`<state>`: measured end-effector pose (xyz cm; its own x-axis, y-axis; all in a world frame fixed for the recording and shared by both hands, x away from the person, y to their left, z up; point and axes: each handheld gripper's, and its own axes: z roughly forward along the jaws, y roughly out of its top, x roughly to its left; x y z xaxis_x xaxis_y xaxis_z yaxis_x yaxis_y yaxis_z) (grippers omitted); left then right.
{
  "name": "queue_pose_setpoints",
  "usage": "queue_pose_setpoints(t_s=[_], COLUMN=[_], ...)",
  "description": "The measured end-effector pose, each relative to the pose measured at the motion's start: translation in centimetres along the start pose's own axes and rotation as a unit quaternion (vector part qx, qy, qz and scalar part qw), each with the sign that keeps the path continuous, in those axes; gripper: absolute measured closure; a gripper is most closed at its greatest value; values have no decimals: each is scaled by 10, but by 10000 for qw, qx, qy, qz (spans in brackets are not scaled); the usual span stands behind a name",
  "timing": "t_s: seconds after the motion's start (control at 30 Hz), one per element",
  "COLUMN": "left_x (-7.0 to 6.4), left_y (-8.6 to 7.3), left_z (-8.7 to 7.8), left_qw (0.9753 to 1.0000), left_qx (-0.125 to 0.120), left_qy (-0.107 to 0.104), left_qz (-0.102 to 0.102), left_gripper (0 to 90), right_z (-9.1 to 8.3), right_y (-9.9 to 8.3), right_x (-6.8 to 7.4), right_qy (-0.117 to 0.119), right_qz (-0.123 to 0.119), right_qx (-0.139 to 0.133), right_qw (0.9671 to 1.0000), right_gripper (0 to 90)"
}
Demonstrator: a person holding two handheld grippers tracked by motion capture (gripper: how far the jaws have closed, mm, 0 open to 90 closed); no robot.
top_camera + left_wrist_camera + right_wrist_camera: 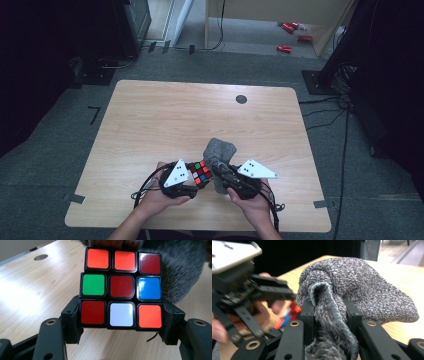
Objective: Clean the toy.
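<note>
I hold one thing in each hand, and I judge the step in hand is to bring the cube and the grey sock together, most likely to put the cube into the sock.

Nearest to me, my left hand-held gripper (pixel 121 322) is clamped on the puzzle cube (pixel 121 287). Its two jaws press on the lowest row of the cube from both sides, and the cube stands upright above the desk (pixel 30 297), not resting on it. The face toward the camera shows red, orange, green, blue and white stickers.

My right hand-held gripper (pixel 329 315) is closed on a fold of the grey sock (pixel 362 287), at the ribbed edge of its opening. The rest of the sock hangs forward, and in the high view its far end lies on the desk. The jaws stand close together with only the cloth between them.

In the high view the cube (pixel 200 173) is just beside the sock (pixel 218 152), almost touching it.

I think the next move needs the mouth of the sock to be open wide enough, because the right jaws now pinch it nearly flat. The cube must then go in corner or face first without the cloth catching on its edges.
</note>
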<state>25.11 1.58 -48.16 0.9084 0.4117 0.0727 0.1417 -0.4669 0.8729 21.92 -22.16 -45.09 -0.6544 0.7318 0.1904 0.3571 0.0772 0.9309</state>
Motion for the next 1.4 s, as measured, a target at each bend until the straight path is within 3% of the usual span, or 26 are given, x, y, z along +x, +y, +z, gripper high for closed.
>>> queue_pose_setpoints(t_s=[0.1, 0.23, 0.37, 0.5, 0.6, 0.73, 0.83, 0.97, 1.07, 1.17, 1.3, 1.4], left_x=[-3, 1, 5, -1, -7, 0, 3, -4, -6, 0, 4, -2], left_y=[2, 4, 2, 3, 5, 5, 4, 4, 6, 6, 4, 4], left_z=[1, -4, -5, 0, 2, -4, -5, -1, 0, -3, -4, 1], left_qw=[9999, 10000, 9999, 9999, 9999, 9999, 9999, 9999, 9999, 9999, 9999, 10000], left_qx=[44, -72, -86, -70, -54, -106, -108, -47, -29, -46, -6, 73], left_qy=[58, 44, 33, -79, -11, 48, -10, -94, -70, 87, 53, -15], left_qz=[94, 22, -78, 1, 158, 37, -100, 36, 104, -68, -154, -36], left_gripper=[348, 348, 348, 349, 349, 349, 349, 349, 349, 349, 349, 349], right_z=[1, 3, 0, -3, -3, -1, -1, -4, -3, -1, -1, -5], right_y=[-3, -10, -6, 2, 2, -6, -6, 0, 1, -5, -5, 2], right_x=[-4, -14, -8, -1, -7, -14, -9, 0, -3, -10, -6, 3], right_qy=[-37, -117, -45, 110, 79, -19, -33, -10, -74, -160, -51, 108], right_qz=[13, 177, 145, 166, 270, 417, 327, 209, 251, 396, 384, 221], right_qx=[1, 98, 68, -78, -103, 13, 40, -89, -117, 31, 43, -107], right_qw=[10000, 9997, 9999, 9998, 9996, 9991, 9995, 9997, 9996, 9991, 9992, 9996], right_gripper=[676, 676, 677, 677, 677, 679, 680, 681, 681, 682, 682, 681])
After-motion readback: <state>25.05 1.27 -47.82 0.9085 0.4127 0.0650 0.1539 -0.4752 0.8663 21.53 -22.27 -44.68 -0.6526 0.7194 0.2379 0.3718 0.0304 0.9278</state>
